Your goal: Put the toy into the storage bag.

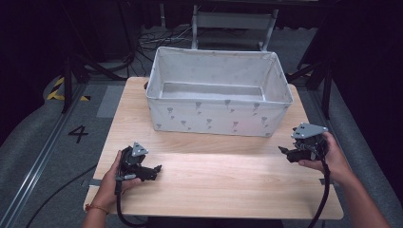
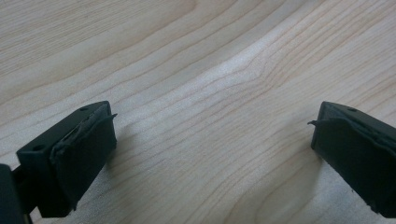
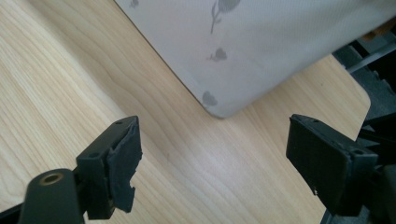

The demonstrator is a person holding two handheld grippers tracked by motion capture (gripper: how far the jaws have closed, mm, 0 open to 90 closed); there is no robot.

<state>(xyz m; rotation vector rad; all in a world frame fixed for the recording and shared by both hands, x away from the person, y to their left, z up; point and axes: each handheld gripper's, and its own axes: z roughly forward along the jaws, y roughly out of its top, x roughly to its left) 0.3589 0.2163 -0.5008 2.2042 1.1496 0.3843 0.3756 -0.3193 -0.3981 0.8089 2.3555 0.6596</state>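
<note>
Your left gripper (image 1: 142,167) is sitting near the worktop's (image 1: 218,180) near-left corner, its jaws spread wide over bare wood grain. Your right gripper (image 1: 297,153) is hovering by the right edge, jaws also wide and holding nothing, pointing at a lower corner of the fabric bin (image 1: 218,90). The bin is standing along the far edge; its near wall is hiding part of its floor. Beyond, the room is lying dark, with cables (image 1: 157,40) hard to make out.

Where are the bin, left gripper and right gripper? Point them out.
bin (image 1: 216,115): high view, on its front fabric wall.
left gripper (image 1: 158,168): high view, midway between its fingertips, above the table.
right gripper (image 1: 282,150): high view, midway between its fingertips, near the bin's front right corner.
</note>
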